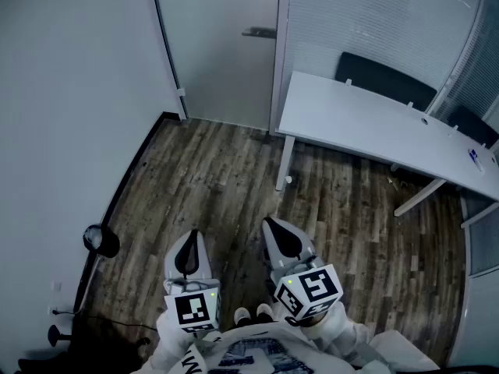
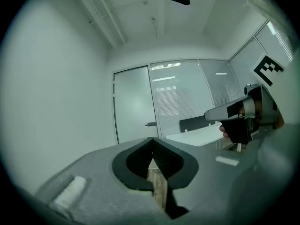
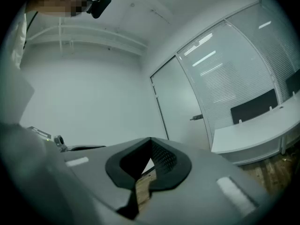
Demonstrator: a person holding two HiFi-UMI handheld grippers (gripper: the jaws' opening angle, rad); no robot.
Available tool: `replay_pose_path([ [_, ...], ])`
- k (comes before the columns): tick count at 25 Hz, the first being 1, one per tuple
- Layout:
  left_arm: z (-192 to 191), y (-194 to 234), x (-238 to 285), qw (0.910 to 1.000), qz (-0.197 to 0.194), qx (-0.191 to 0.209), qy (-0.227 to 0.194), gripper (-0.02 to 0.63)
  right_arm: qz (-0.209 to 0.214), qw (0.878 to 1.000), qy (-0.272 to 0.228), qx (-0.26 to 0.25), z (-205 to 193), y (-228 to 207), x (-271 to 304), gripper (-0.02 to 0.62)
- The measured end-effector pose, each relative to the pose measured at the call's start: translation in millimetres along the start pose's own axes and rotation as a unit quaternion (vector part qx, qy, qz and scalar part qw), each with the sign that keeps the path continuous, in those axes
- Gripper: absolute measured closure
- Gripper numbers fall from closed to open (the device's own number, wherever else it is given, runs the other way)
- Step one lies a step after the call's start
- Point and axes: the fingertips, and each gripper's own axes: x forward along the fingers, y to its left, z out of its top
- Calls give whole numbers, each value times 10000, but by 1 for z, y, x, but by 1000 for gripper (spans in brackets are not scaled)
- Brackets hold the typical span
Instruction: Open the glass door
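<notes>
The frosted glass door [image 1: 222, 45] stands closed at the far end of the room, its dark lever handle [image 1: 259, 32] on its right edge. Both grippers are held close to my body, far short of the door. My left gripper [image 1: 189, 238] is shut with nothing in it, and so is my right gripper [image 1: 273, 223]. In the left gripper view, the left gripper [image 2: 151, 139] points level at the door [image 2: 133, 104] and handle [image 2: 150, 124]; the right gripper [image 2: 209, 116] shows at the right. In the right gripper view, the door [image 3: 180, 102] and handle [image 3: 197, 117] lie beyond the right gripper [image 3: 151, 140].
A white desk [image 1: 374, 123] with black chairs [image 1: 386, 76] behind it fills the right side. A glass partition with blinds [image 1: 374, 14] adjoins the door. A white wall [image 1: 70, 92] runs along the left, with a black round object [image 1: 101, 241] and cables at its base. Wooden floor [image 1: 210, 178] leads to the door.
</notes>
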Motion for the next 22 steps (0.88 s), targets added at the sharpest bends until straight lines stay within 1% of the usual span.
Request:
replay_pose_path([
  [3,10,-9,-5,10000,-20,-53,21,601,4,10000,38,5,-3,0,-4,592],
  [6,7,-13,-8,10000,-22,2,16,601,-33,10000,66,39,-6,-4,-9,593],
  [11,2,-17,-5,9999,-20,-19,100,601,-62,9994,280,208,-18,-14,-10,592],
  [22,8,-37,0,9999,86,90,94,601,-23,9996,158,225,-11,-38,-17,592],
])
